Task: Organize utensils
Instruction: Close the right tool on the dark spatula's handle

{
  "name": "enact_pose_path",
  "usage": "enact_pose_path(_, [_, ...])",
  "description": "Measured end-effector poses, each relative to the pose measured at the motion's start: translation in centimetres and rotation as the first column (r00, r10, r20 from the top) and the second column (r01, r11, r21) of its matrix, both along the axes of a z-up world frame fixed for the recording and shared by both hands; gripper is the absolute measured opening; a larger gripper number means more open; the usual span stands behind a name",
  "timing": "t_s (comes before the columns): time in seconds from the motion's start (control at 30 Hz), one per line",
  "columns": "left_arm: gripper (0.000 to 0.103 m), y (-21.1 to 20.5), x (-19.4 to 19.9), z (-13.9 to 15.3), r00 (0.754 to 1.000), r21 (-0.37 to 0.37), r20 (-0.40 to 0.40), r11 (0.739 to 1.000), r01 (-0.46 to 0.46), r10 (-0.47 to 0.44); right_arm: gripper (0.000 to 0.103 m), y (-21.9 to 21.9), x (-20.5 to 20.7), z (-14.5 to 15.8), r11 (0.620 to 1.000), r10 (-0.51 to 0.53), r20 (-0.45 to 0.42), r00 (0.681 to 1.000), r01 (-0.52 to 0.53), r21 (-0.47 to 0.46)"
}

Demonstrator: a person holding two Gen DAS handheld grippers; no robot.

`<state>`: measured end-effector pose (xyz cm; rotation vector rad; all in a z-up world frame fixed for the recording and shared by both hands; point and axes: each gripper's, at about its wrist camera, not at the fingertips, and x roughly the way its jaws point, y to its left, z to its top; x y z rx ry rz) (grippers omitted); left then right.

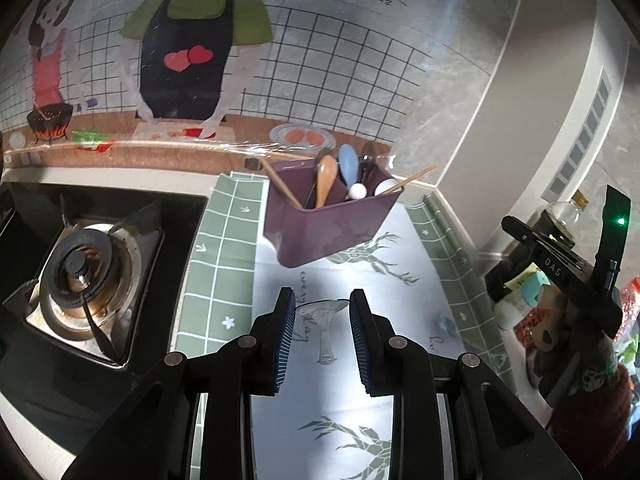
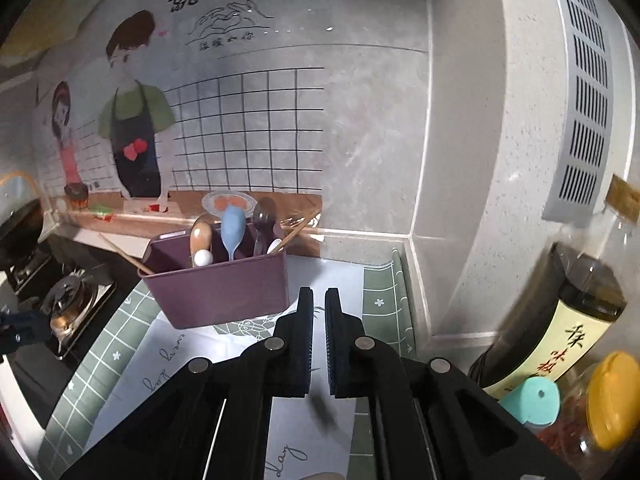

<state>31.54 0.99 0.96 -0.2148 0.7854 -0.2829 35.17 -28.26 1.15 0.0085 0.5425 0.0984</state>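
A purple utensil holder (image 1: pixel 332 224) (image 2: pixel 224 292) stands on the patterned mat near the back wall. It holds a wooden spoon (image 1: pixel 325 178), a blue spoon (image 2: pixel 232 228), a dark metal spoon (image 2: pixel 262 220), chopsticks and white-handled pieces. My left gripper (image 1: pixel 322 298) hovers in front of the holder, shut on a shiny metal spoon (image 1: pixel 326 336). The bowl sits between the blue pads and the handle hangs back toward the camera. My right gripper (image 2: pixel 319 296) is shut with nothing between its pads, raised just right of the holder. It also shows at the right edge of the left wrist view.
A gas stove (image 1: pixel 80 276) sits to the left of the green-checked mat (image 1: pixel 224 248). A dark sauce bottle (image 2: pixel 560 320), a teal-lidded jar (image 2: pixel 528 398) and a yellow-lidded jar (image 2: pixel 612 400) crowd the right corner by the wall.
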Motion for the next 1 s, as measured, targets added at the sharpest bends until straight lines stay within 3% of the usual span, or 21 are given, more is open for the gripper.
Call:
enact_pose_path(0.13, [0.029,0.2,0.0,0.2,1.000,-0.012,0.001,1.000,-0.003,0.003,0.005,-1.8,-0.5,-0.2,0.997,0.003,-0.030,1.000,-0.001,0.079])
enact_pose_path(0.2, [0.029,0.4,-0.1,0.1,1.000,-0.021,0.000,1.000,-0.007,0.007,0.011,-2.3,-0.3,-1.5,0.987,0.093,-0.110,0.990,-0.078,0.138])
enact_pose_path(0.23, [0.029,0.6,-0.1,0.0,1.000,-0.029,-0.004,1.000,-0.006,0.006,0.025,-2.3,-0.1,-2.4,0.981,0.136,-0.162,0.977,-0.110,0.157])
enact_pose_path(0.3, [0.029,0.9,-0.2,-0.1,1.000,-0.040,-0.011,0.999,-0.004,0.004,0.040,-1.7,-0.5,-5.0,0.973,0.208,-0.262,0.942,-0.171,0.157])
enact_pose_path(0.43, [0.029,1.6,-0.3,-0.7,1.000,-0.042,-0.027,0.999,-0.010,0.008,0.038,1.5,-3.4,-8.8,0.935,0.322,-0.387,0.864,-0.355,-0.013])
enact_pose_path(0.5, [0.029,1.8,-0.1,-1.1,0.999,-0.051,-0.039,0.999,-0.020,0.018,0.038,3.7,-4.8,-10.6,0.876,0.345,-0.441,0.829,-0.453,-0.167])
enact_pose_path(0.57, [0.029,2.1,0.0,-1.5,0.998,-0.061,-0.050,0.998,-0.030,0.027,0.038,4.9,-5.3,-11.6,0.837,0.372,-0.457,0.808,-0.505,-0.211])
enact_pose_path(0.83, [0.029,2.0,-0.1,-2.0,0.997,-0.061,-0.068,0.998,-0.027,0.023,0.039,4.0,-1.6,-13.2,0.861,0.340,-0.471,0.814,-0.471,-0.193])
enact_pose_path(1.0, [0.029,2.0,0.0,-2.3,0.997,-0.058,-0.077,0.998,-0.031,0.026,0.040,2.7,-0.4,-14.1,0.878,0.381,-0.473,0.794,-0.471,-0.083])
